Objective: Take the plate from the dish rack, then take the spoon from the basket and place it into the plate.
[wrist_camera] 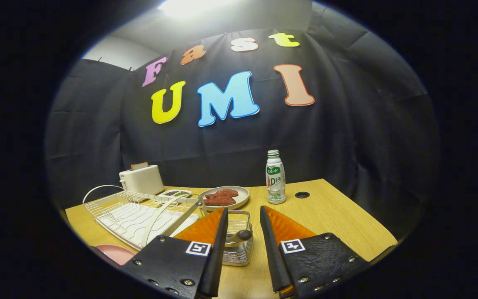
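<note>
My gripper [243, 209] is open and holds nothing. Its fingers reach over a small wire basket [239, 258] on the wooden table. The spoon [239, 236] lies in that basket, between the fingers and slightly below them, with its rounded end pointing up. A pink plate [116, 253] rests flat on the table to the left of the left finger, partly hidden by it. The white wire dish rack [131, 211] stands just beyond the pink plate, left of the basket, and no dishes stand in it.
Beyond the basket sits a beige plate [241, 198] with red food on it. A green-and-white bottle [276, 177] stands to its right, near a cable hole [302, 194]. A white toaster [141, 179] and a small divided dish [174, 193] are behind the rack.
</note>
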A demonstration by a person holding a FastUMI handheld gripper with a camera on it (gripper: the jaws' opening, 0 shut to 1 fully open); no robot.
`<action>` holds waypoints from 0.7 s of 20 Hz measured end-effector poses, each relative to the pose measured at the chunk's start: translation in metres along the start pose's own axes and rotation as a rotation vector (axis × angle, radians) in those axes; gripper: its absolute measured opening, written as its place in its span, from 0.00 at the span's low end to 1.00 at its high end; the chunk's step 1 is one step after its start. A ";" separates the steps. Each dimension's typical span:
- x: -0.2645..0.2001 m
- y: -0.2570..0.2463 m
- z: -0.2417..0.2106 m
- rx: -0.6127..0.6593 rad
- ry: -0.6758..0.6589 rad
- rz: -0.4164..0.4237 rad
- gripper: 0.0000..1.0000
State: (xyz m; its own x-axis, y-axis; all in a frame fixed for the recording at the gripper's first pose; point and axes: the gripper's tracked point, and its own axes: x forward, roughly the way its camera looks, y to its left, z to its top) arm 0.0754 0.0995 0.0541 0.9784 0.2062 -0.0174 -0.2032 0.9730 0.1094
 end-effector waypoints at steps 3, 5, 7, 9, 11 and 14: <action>0.001 0.003 0.007 0.018 -0.035 0.005 0.38; 0.006 0.001 0.000 0.035 -0.036 -0.007 0.27; 0.008 -0.001 -0.003 0.053 -0.035 -0.014 0.20; 0.010 -0.003 -0.003 0.053 -0.031 -0.026 0.24; 0.012 -0.001 -0.001 0.057 -0.039 -0.029 0.24; 0.014 -0.002 -0.003 0.114 -0.014 -0.057 0.12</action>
State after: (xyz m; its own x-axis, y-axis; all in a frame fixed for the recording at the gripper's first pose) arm 0.0896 0.1012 0.0506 0.9888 0.1485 -0.0131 -0.1419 0.9648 0.2212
